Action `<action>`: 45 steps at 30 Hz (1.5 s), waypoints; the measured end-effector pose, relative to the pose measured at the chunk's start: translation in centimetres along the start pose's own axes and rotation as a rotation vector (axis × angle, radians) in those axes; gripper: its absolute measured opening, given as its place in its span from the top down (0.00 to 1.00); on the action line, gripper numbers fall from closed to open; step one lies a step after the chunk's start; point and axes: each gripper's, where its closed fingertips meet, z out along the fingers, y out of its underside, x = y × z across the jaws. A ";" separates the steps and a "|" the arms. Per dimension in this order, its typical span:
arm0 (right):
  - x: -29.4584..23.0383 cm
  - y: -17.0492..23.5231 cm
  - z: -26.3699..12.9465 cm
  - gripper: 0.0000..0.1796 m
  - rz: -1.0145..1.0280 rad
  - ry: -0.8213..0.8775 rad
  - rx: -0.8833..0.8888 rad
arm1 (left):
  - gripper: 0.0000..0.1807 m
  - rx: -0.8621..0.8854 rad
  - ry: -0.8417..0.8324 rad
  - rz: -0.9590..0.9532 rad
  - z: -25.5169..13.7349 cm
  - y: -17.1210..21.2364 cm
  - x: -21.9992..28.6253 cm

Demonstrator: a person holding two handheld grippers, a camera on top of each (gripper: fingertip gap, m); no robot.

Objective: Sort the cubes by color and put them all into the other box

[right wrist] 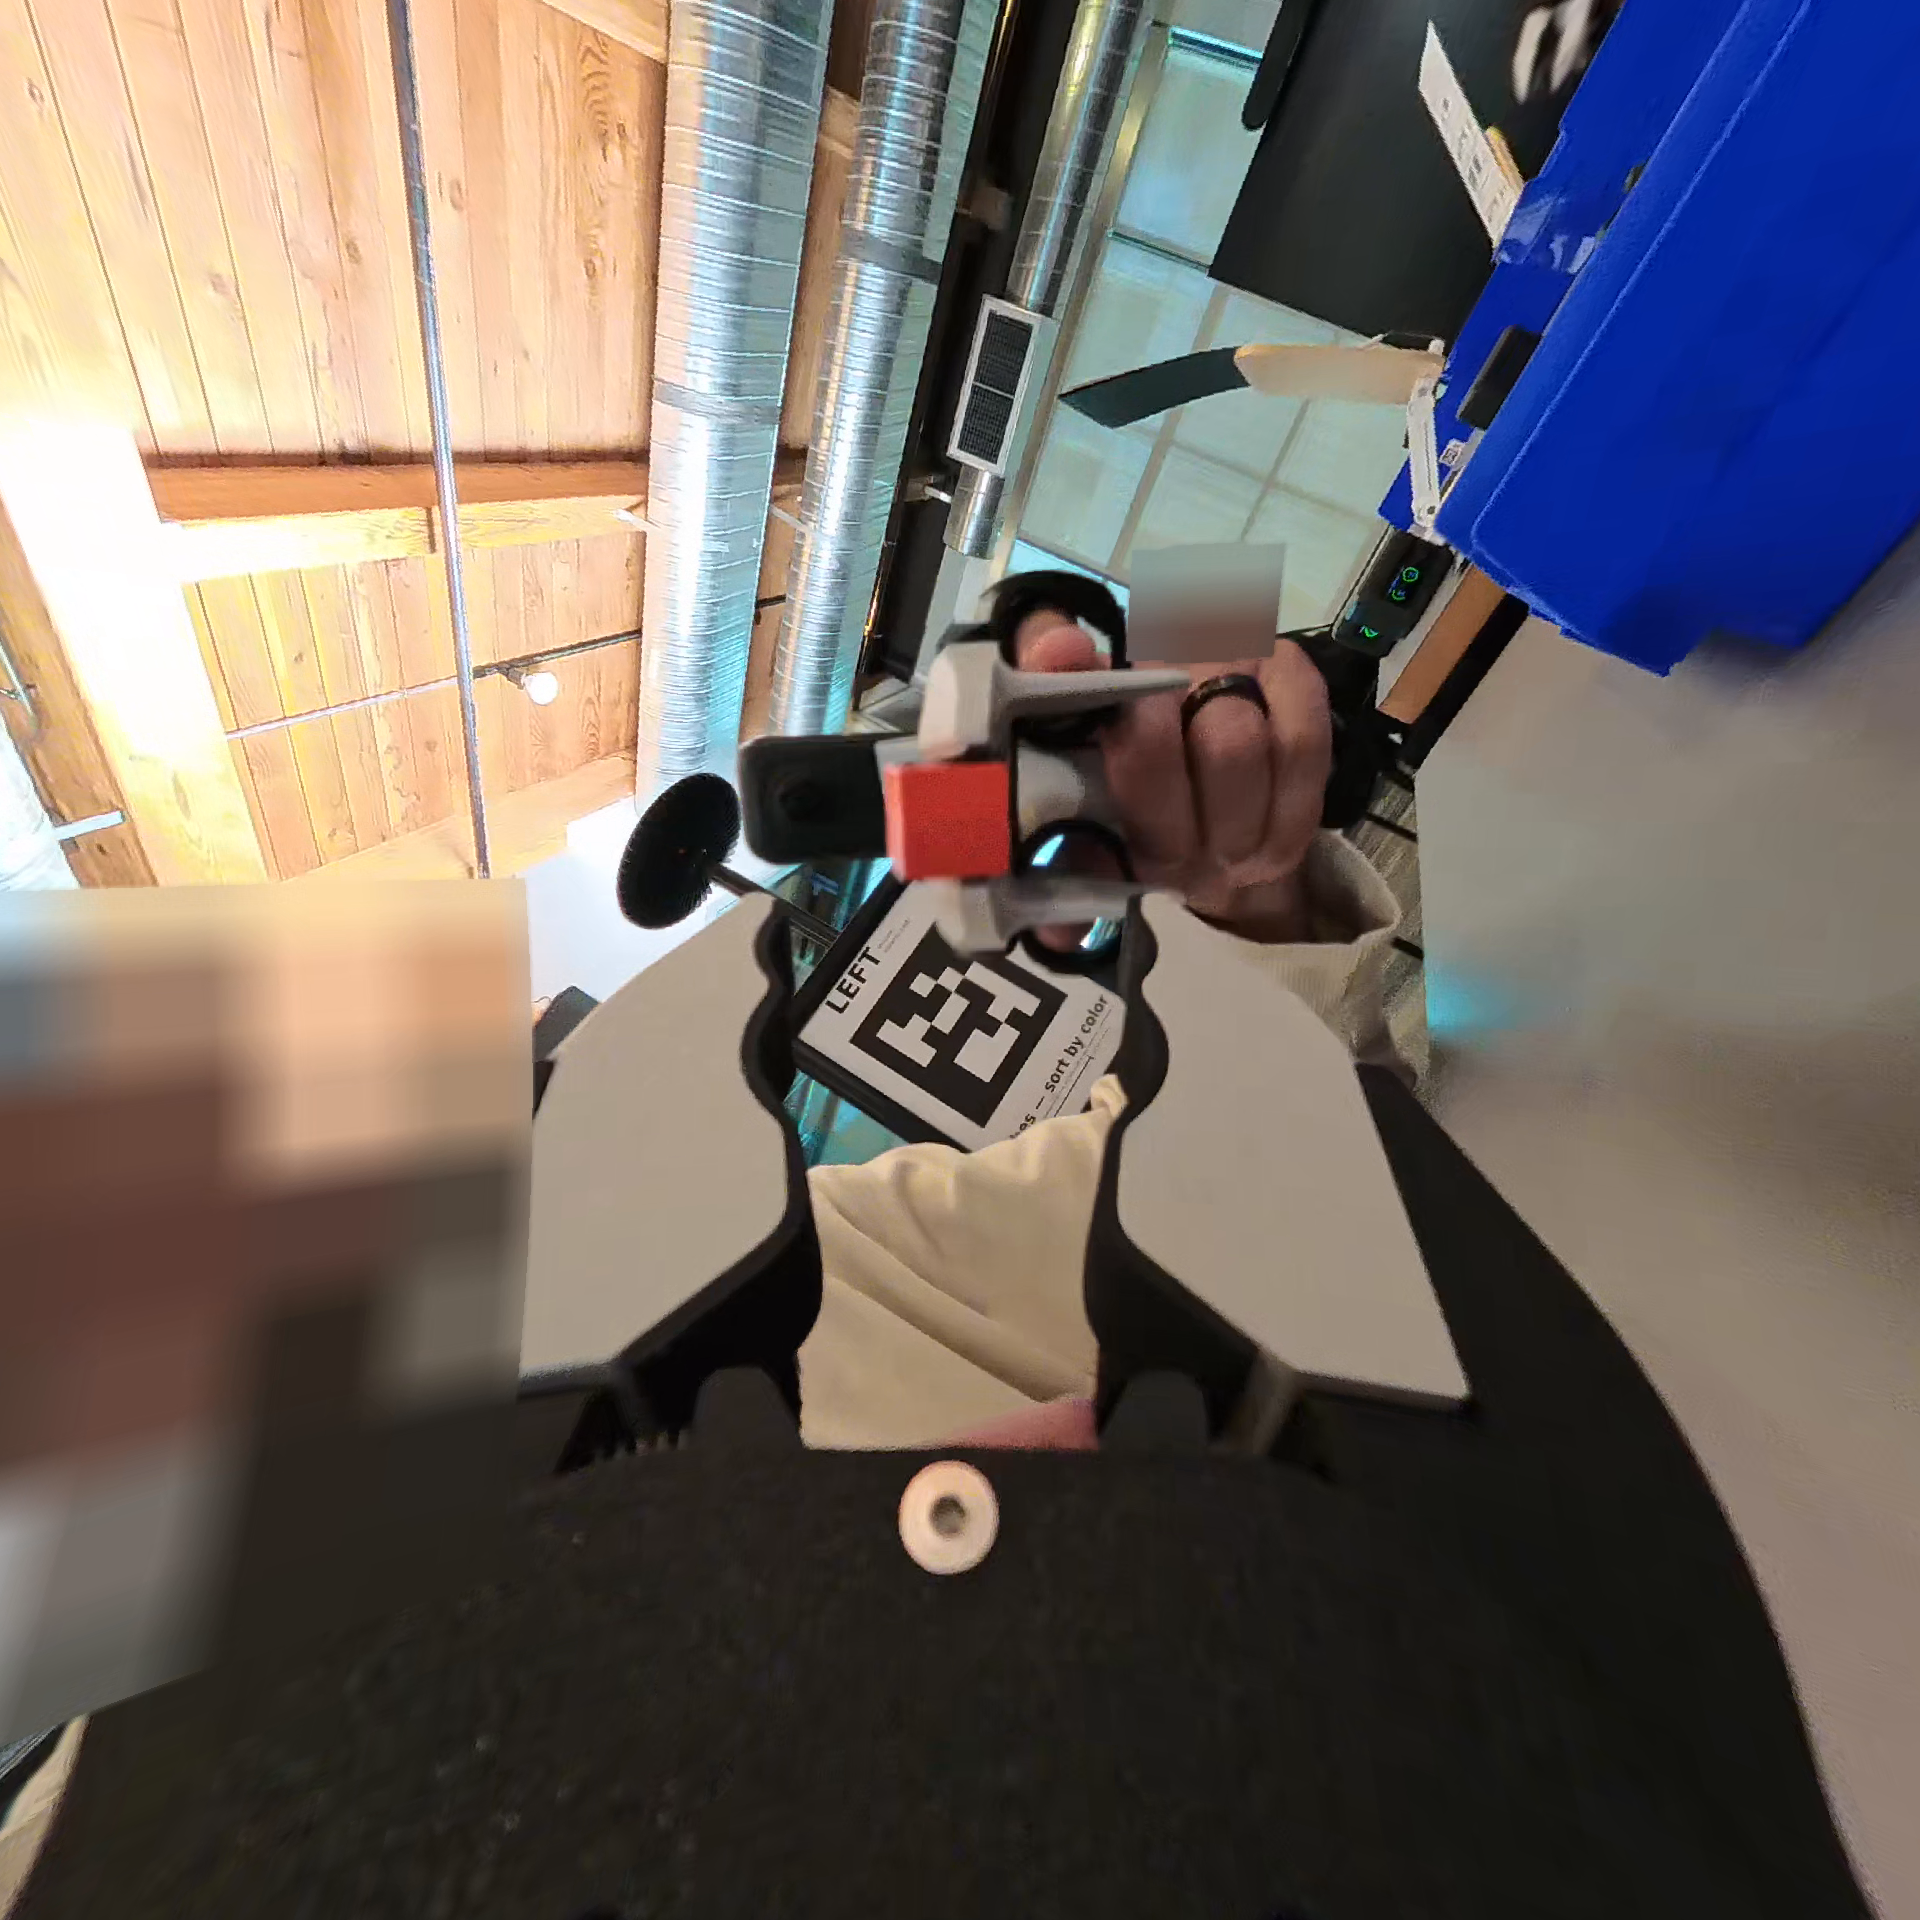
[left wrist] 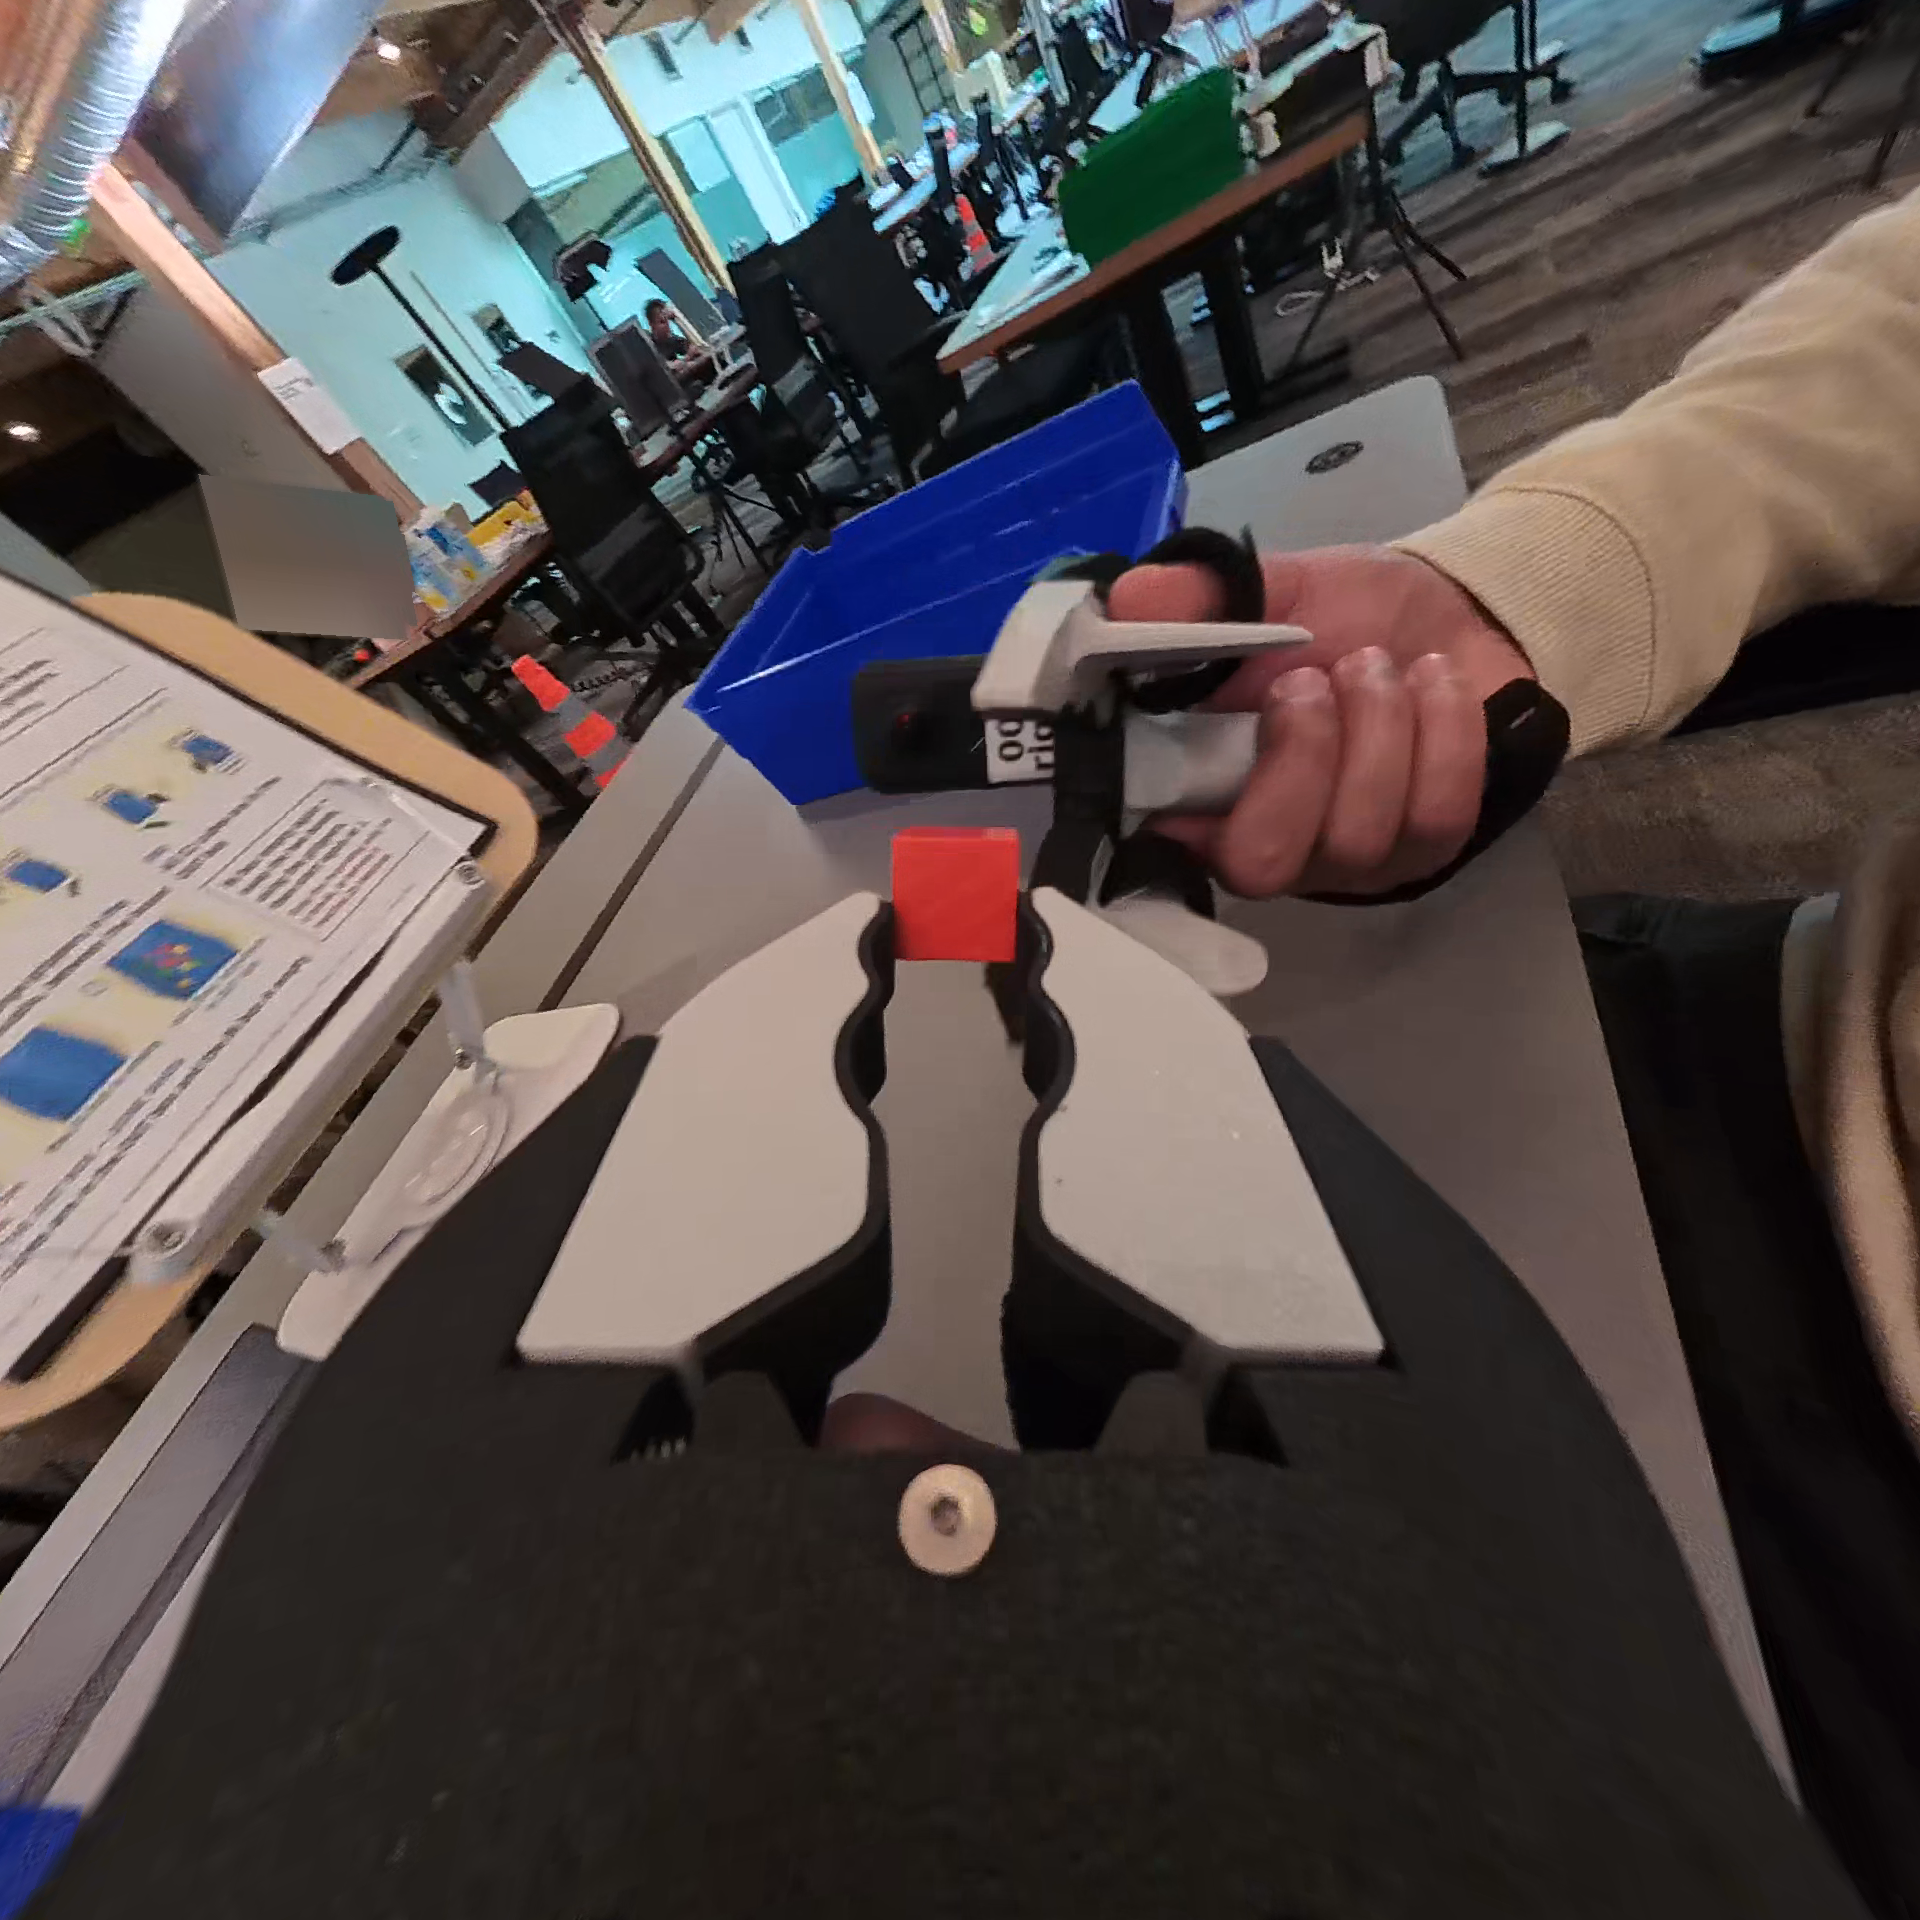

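The left gripper (left wrist: 954,925) pinches a red cube (left wrist: 954,894) at its fingertips, above the grey table (left wrist: 1403,1091). The right gripper (right wrist: 951,935) is spread and empty. The blue box (left wrist: 935,603) stands beyond; its contents are hidden, so progress cannot be judged.

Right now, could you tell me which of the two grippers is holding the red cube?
The left gripper: the red cube is pinched between its fingertips. The right gripper, the one beside the blue box, has nothing between its fingers.
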 end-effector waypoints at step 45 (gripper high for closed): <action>0.5 -14.2 -38.4 0.87 -0.534 1.711 -0.227 | 0.78 -0.064 -0.216 -0.496 -2.9 5.4 6.8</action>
